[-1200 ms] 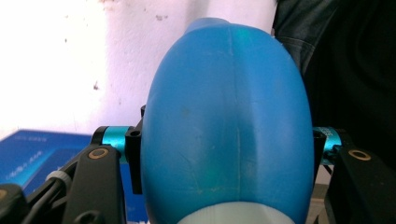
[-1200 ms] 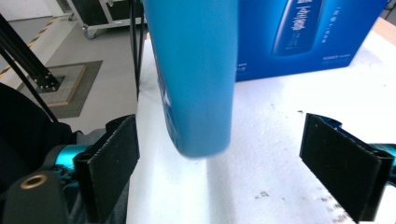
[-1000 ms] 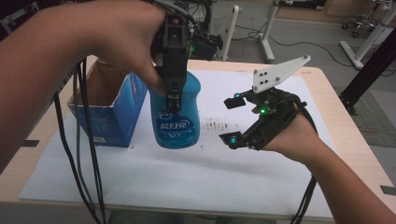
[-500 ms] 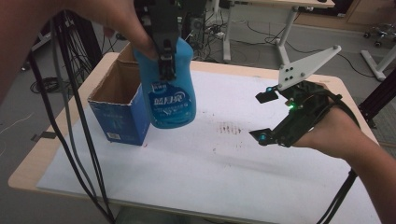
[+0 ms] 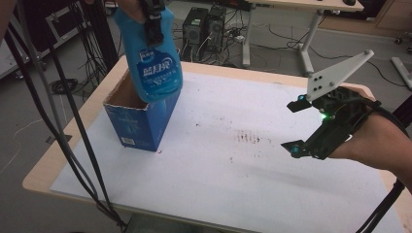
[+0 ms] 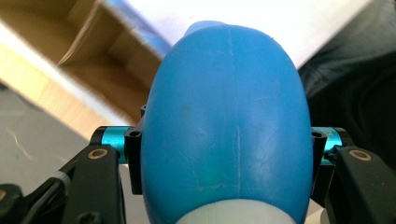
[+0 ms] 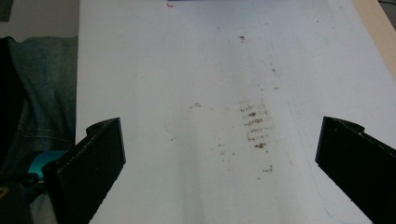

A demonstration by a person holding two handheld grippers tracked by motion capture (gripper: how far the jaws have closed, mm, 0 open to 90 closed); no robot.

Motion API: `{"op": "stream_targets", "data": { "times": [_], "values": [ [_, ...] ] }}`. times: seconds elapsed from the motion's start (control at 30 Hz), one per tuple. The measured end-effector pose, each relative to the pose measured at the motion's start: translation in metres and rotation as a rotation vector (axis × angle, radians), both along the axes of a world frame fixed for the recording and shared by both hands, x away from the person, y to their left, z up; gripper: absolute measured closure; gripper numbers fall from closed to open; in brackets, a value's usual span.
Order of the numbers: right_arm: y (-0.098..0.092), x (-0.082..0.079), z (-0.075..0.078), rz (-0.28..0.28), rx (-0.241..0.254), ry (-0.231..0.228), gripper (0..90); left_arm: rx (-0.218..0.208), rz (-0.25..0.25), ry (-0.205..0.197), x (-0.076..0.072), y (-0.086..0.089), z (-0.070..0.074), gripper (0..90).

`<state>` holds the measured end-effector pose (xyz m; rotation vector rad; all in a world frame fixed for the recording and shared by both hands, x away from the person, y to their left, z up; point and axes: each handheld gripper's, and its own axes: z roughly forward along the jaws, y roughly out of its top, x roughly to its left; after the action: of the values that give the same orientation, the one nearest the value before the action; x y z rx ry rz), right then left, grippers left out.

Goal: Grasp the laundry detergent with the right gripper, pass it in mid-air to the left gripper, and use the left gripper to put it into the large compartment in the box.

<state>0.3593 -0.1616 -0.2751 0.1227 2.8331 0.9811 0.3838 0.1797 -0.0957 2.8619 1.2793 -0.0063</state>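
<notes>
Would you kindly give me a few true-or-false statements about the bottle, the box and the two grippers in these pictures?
1. The left gripper grips the blue bottle. True.
2. The bottle lies flat on the white sheet. False: it is held in the air above the open cardboard box.
3. The right gripper has its jaws wide apart with nothing between them. True.
4. The box stands at the right edge of the table. False: it stands toward the left side.
5. Brownish marks stain the sheet. True.
</notes>
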Motion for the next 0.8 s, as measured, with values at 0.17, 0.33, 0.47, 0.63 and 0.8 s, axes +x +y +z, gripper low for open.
{"op": "stream_targets", "data": {
  "times": [0.17, 0.33, 0.47, 0.63, 0.8],
  "values": [
    [0.002, 0.001, -0.001, 0.0, -0.008, -0.004, 0.6, 0.042, 0.09, 0.003, 0.011, 0.019, -0.003, 39.2],
    [0.004, 0.001, -0.005, -0.006, -0.016, 0.003, 0.6, 0.05, 0.208, 0.009, 0.02, 0.036, -0.01, 39.2],
    [0.005, 0.002, -0.009, -0.007, -0.028, 0.006, 0.6, 0.072, 0.25, 0.023, 0.027, 0.045, -0.02, 39.1],
    [0.005, 0.002, -0.011, -0.016, -0.03, 0.011, 0.6, 0.073, 0.234, 0.038, 0.035, 0.054, -0.039, 39.1],
    [0.005, 0.003, -0.014, -0.02, -0.035, 0.01, 0.6, 0.068, 0.202, 0.057, 0.04, 0.058, -0.059, 39.1]
  ]
}}
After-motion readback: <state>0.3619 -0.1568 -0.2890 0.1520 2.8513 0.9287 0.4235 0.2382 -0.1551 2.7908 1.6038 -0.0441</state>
